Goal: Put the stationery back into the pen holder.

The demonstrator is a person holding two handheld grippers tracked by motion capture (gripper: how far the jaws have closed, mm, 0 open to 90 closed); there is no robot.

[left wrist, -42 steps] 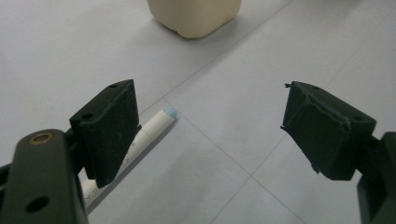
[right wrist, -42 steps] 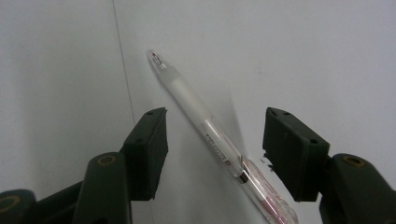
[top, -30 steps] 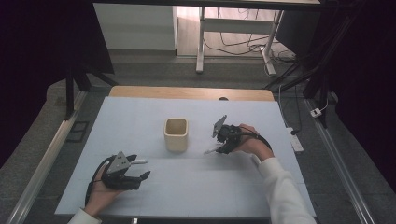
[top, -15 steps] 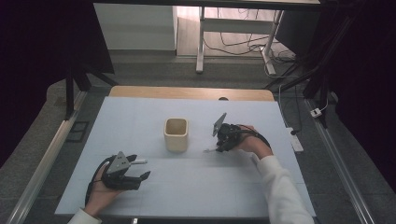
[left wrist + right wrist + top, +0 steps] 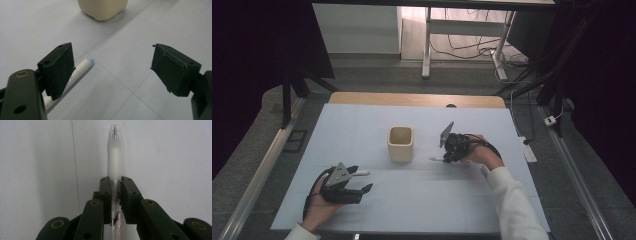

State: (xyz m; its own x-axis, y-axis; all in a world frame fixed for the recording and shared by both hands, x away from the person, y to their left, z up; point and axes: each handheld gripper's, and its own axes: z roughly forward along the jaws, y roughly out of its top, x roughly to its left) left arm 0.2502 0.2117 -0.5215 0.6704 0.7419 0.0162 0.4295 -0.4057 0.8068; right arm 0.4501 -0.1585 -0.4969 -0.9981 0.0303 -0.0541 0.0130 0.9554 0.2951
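Closing over the last second, the right hand-held gripper [image 5: 115,182] now clamps a clear pen [image 5: 115,157], its tip jutting ahead of the jaws, low over the table [image 5: 362,125]; grasping looks done; next, lift and carry it to the cup [image 5: 401,144] beside; the left hand-held gripper [image 5: 112,70] gapes, a white pen [image 5: 80,68] beside one jaw.

A cup [image 5: 401,144] stands on the table [image 5: 362,120] near its middle. Right of the cup, the right gripper [image 5: 447,156] sits low on the table with a pen [image 5: 114,157] between its jaws. At near left, the left gripper [image 5: 362,181] rests beside a marker [image 5: 80,68] lying flat.
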